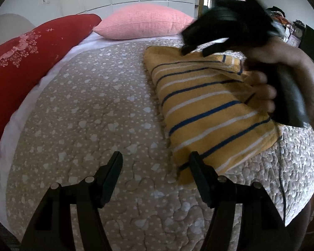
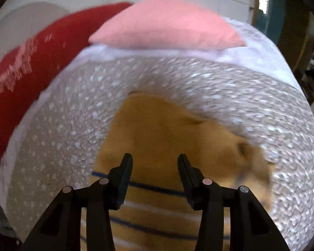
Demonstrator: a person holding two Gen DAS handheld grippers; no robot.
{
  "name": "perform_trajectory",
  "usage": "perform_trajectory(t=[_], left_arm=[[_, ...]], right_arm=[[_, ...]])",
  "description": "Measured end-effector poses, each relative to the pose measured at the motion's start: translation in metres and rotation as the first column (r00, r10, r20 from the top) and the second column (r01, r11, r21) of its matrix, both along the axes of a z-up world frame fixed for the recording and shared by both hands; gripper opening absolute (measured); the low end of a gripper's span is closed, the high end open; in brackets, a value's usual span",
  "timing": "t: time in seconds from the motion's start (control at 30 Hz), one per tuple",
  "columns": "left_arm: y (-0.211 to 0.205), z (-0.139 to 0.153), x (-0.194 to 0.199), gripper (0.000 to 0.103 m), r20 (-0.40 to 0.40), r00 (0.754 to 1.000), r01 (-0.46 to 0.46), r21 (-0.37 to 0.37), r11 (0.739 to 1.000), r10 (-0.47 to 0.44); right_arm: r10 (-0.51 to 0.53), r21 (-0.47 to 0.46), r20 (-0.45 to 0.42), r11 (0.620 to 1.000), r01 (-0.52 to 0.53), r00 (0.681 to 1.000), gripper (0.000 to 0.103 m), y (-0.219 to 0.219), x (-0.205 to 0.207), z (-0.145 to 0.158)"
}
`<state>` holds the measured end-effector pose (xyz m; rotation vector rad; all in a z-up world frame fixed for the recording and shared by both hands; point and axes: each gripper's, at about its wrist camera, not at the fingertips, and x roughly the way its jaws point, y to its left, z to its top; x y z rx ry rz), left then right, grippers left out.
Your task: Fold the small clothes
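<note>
Yellow garment (image 1: pixel 209 106), striped in dark blue and white, folded into a thick oblong bundle and lying on the quilted bedspread (image 1: pixel 90 108) (beige, scattered with pale heart shapes), right of centre in the left wrist view. Upper layer creased toward the far end; far portion plain yellow, stripes on the near portion. Left tongs (image 1: pixel 156 163) released, jaws well apart, nothing between them, right finger just beside the bundle's near corner. Right tongs (image 2: pixel 155 165) parted over the garment's upper face, no cloth between the pads; contact with the cloth not determinable owing to blur. Red pillow (image 1: pixel 27 50) and pink pillow (image 1: pixel 144 21) at the head of the bed.
</note>
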<state>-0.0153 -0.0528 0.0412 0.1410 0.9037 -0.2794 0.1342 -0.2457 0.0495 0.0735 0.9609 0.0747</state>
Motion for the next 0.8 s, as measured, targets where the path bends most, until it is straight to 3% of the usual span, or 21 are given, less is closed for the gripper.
perform_trajectory(t=[0.17, 0.3, 0.37, 0.47, 0.8], left_arm=[[-0.007, 0.004, -0.007, 0.065, 0.012, 1.000, 0.009, 0.013, 1.000, -0.009], [-0.017, 0.008, -0.015, 0.065, 0.029, 0.999, 0.020, 0.037, 0.999, -0.021], [-0.020, 0.011, -0.019, 0.065, 0.039, 0.999, 0.024, 0.051, 0.998, -0.026], [-0.023, 0.014, -0.024, 0.065, 0.055, 0.998, 0.027, 0.071, 0.997, -0.030], [-0.030, 0.020, -0.030, 0.065, 0.075, 0.997, 0.027, 0.088, 0.996, -0.034]], right_arm=[[-0.102, 0.073, 0.052, 0.993, 0.098, 0.993, 0.050, -0.059, -0.042, 0.008], [-0.191, 0.119, 0.003, 0.975, 0.189, 0.982, 0.050, -0.103, -0.060, -0.012], [-0.229, 0.169, -0.016, 0.959, 0.228, 0.973, 0.055, -0.122, -0.068, -0.022], [-0.257, 0.235, -0.019, 0.938, 0.254, 0.966, 0.056, -0.140, -0.082, -0.027], [-0.268, 0.313, 0.015, 0.916, 0.250, 0.963, 0.057, -0.164, -0.133, -0.026]])
